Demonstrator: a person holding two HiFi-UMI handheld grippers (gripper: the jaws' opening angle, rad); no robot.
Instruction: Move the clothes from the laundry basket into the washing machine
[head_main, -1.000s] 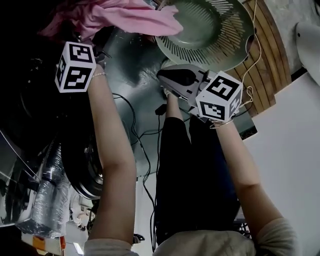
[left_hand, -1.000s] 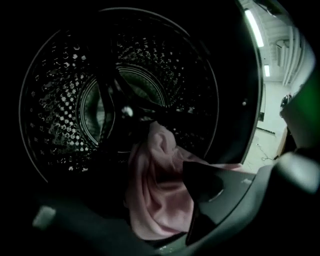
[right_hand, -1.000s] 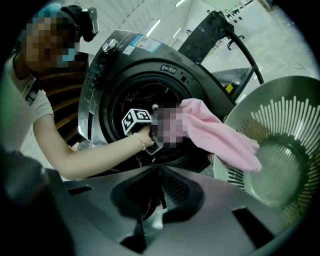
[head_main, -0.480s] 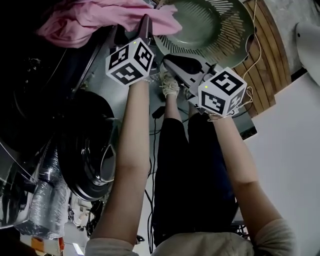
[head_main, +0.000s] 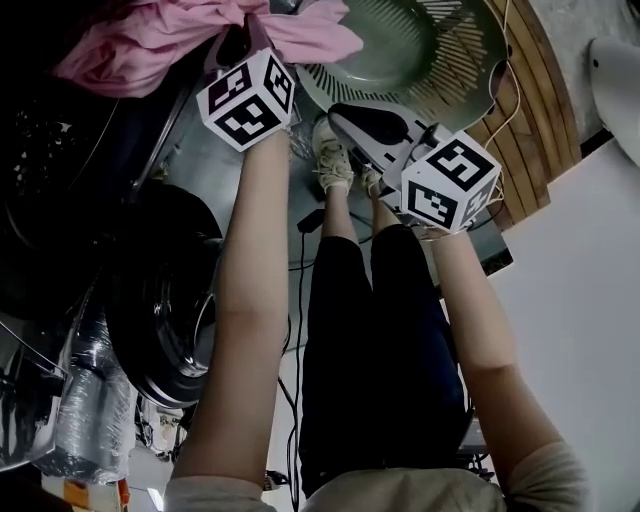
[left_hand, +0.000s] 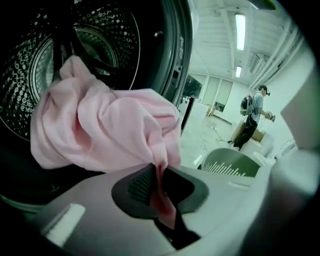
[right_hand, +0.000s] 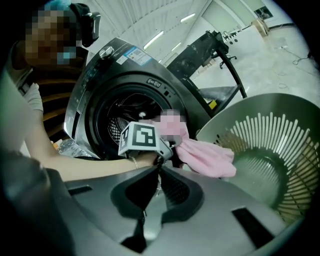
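Observation:
A pink garment (head_main: 140, 45) hangs over the rim of the washing machine's (right_hand: 115, 100) open drum (left_hand: 75, 40). My left gripper (left_hand: 159, 186) has just been closing, and a fold of the pink garment (left_hand: 100, 125) is now pinched between its jaws. In the head view the left gripper (head_main: 240, 50) reaches into the cloth at the top. The right gripper (right_hand: 159, 170) is shut with nothing in it and hovers beside the green laundry basket (right_hand: 270, 145). Its dark jaws (head_main: 362, 122) sit below the basket (head_main: 400, 40), which looks empty inside.
The round washer door (head_main: 160, 310) stands open at the left, with a silver hose (head_main: 95, 400) below it. Cables trail over the floor by my legs and shoes (head_main: 335, 165). A person (left_hand: 252, 115) stands far off in the hall.
The left gripper swung from beside the drum to the right and up onto the pink garment and closed on it. The right gripper has hardly shifted.

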